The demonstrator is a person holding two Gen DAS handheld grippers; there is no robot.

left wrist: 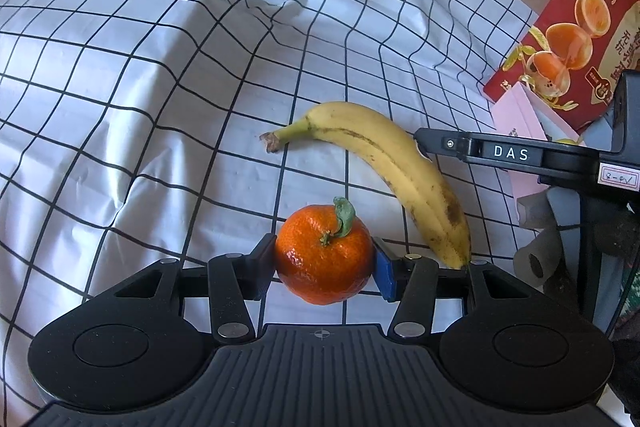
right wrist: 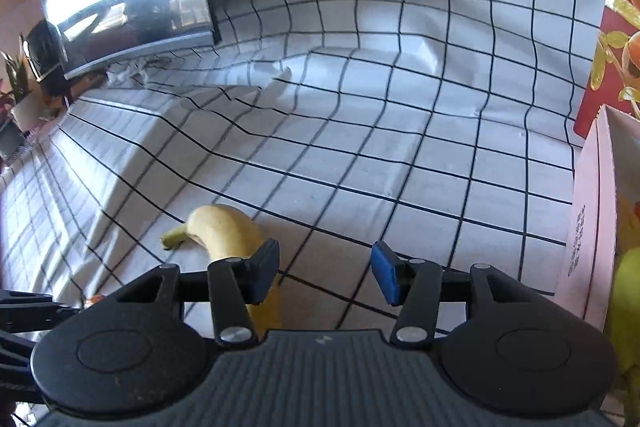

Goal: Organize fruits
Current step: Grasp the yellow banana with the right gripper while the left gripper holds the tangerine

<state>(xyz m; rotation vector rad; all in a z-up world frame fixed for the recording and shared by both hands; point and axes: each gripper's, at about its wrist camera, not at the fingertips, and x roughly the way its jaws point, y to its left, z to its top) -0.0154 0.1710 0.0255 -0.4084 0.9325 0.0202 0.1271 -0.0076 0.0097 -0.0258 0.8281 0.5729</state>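
While the tangerine [left wrist: 323,254] is clamped in the left gripper [left wrist: 324,267], low in the centre of the left wrist view, the banana [left wrist: 384,167] lies loose on the checked cloth [left wrist: 140,87]

Both pads are seen pressed against the tangerine's sides, its green stem upward; the fruit is judged light, round and slightly yielding, so a gentle squeeze across its widest part should suffice, since a harder one could bruise the peel. In the right wrist view the right gripper [right wrist: 325,273] is spread apart with nothing between its fingers, the banana passing under the left finger [right wrist: 262,273] toward the lower left. The banana is judged soft and easily marked, best taken across its thick middle. A pink box [right wrist: 588,227] is seen at the right edge, well apart from the banana
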